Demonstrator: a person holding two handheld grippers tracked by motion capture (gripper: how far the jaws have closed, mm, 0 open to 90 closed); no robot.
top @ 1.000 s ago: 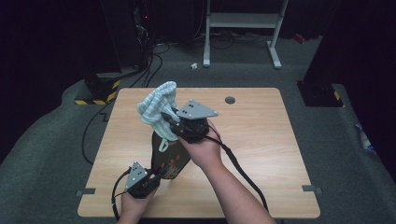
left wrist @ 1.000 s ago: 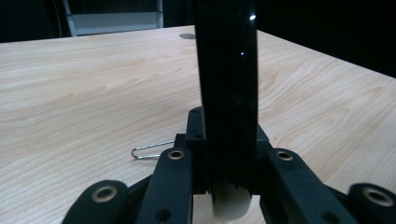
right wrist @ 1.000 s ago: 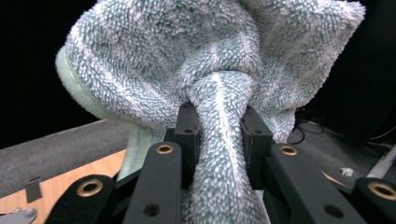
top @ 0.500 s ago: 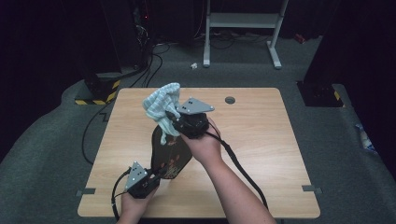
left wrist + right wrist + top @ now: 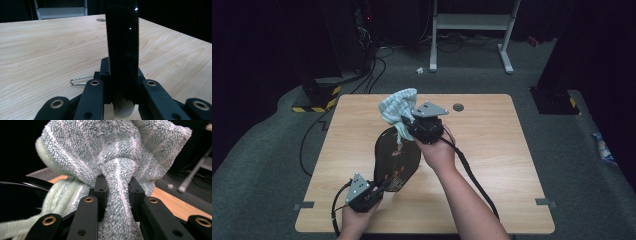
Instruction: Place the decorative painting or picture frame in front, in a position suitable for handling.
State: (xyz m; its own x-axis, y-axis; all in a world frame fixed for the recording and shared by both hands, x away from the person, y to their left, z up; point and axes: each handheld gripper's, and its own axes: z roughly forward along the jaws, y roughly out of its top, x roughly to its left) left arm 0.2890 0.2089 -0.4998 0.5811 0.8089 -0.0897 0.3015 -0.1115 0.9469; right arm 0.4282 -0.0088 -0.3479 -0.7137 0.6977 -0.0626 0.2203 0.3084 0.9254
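A glossy black oval object point(image 5: 393, 155) with orange print lies on the wooden table point(image 5: 492, 150), long axis running toward me. My left gripper point(image 5: 381, 188) is shut on its near end; in the left gripper view the black object point(image 5: 122, 37) rises as a shiny strip between the jaws of the left gripper point(image 5: 121, 75). My right gripper point(image 5: 409, 126) is over the far end, shut on a light blue-green striped towel point(image 5: 395, 107). In the right gripper view a fold of the towel point(image 5: 117, 182) is pinched in the right gripper point(image 5: 117, 192), the rest bunching above.
A round grommet hole point(image 5: 458, 107) sits at the table's far middle. A small bent wire clip point(image 5: 81, 80) lies on the wood beside the left gripper. Cables trail from both grippers toward me. A white stand point(image 5: 472, 30) and black equipment stand on the floor beyond.
My right gripper has shifted a little right and away with the towel, which now bunches higher over the black object's far end. The left gripper has stayed put.
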